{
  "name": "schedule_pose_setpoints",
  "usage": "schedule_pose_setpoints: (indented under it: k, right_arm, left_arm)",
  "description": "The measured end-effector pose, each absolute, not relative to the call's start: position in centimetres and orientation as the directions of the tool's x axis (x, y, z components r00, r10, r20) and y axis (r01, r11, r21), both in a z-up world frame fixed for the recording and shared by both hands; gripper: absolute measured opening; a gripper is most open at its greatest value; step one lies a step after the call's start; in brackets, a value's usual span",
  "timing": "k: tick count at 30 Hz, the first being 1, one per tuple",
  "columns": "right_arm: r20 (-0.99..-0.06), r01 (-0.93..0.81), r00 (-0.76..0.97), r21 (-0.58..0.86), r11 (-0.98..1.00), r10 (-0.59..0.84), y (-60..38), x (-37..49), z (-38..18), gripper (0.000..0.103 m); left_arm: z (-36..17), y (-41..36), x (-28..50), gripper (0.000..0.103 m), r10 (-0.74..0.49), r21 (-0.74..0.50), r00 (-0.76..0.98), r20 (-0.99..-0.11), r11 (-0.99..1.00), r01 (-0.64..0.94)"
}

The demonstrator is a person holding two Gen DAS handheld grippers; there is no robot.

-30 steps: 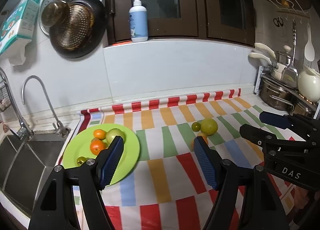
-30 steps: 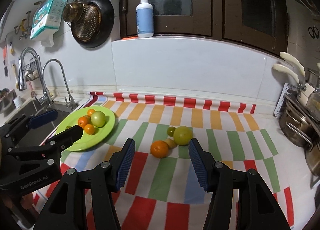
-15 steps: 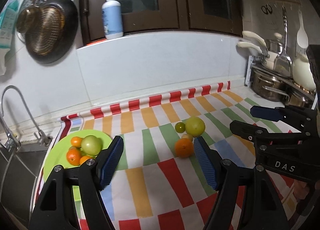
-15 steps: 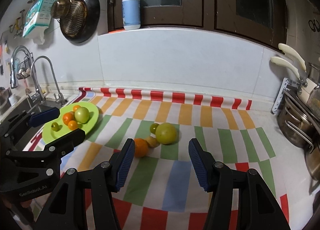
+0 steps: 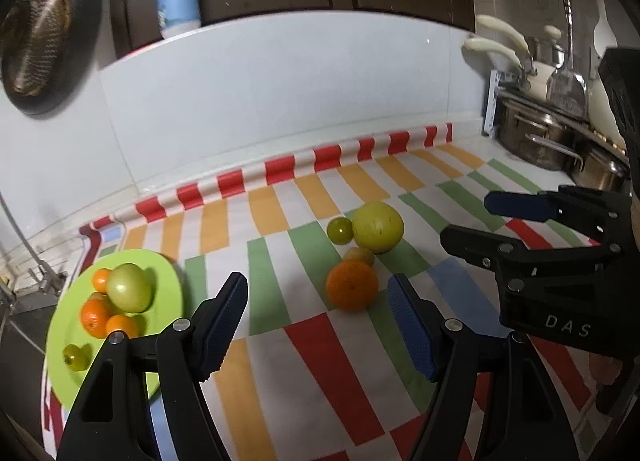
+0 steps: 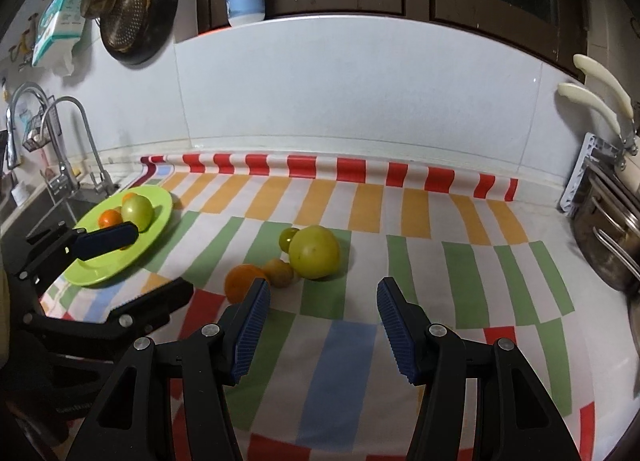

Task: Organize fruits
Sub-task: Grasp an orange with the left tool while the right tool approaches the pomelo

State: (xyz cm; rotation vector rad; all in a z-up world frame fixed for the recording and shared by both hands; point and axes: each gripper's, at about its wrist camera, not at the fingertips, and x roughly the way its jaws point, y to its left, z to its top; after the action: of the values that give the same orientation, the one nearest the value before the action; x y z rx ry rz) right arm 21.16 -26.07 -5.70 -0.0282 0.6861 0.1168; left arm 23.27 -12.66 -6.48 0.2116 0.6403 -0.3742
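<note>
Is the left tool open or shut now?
Open. The left tool shows a wide gap between its blue pads, holding nothing; the orange lies on the cloth beyond.

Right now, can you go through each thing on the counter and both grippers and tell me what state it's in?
Left gripper: open, empty.
Right gripper: open, empty.
Orange: loose on the cloth, not on the plate.
Big yellow-green fruit: loose on the cloth.
Small green fruit: loose, beside it.
Green plate: holding several fruits.
</note>
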Motion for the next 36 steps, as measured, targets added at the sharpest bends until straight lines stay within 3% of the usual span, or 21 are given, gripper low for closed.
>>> schedule_pose_setpoints:
  k: [10, 26, 31, 36]
  right_arm:
    - [-0.667, -0.139, 0.736, 0.017, 0.990, 0.114, -26.5, 24.1, -7.7, 0.056]
    - [-0.687, -0.162, 0.713, 0.033, 0.986, 0.140, -26.1, 27.1, -9.5, 0.056]
    - [-0.688, -0.168, 0.711, 0.035, 0.985, 0.145, -25.8, 27.5, -9.7, 0.056]
    - [-0.692, -0.164, 0.707, 0.039, 0.986, 0.145, -25.7, 27.9, -9.9, 0.056]
  left_arm:
    - [-9.4, -14.1, 25.9, 0.065, -0.309, 0.038, 0.659, -0.686, 0.888, 0.457]
    - [-10.9, -15.2, 28.8, 0.055, -0.347, -0.003, 0.605, -0.716, 0.869, 0.495]
    - [-11.1, -15.3, 29.3, 0.042, -0.374, -0.032, 0.573, -0.729, 0.855, 0.517]
    - [-11.0, -14.8, 29.2, 0.041, -0.366, -0.034, 0.572, -0.734, 0.861, 0.507]
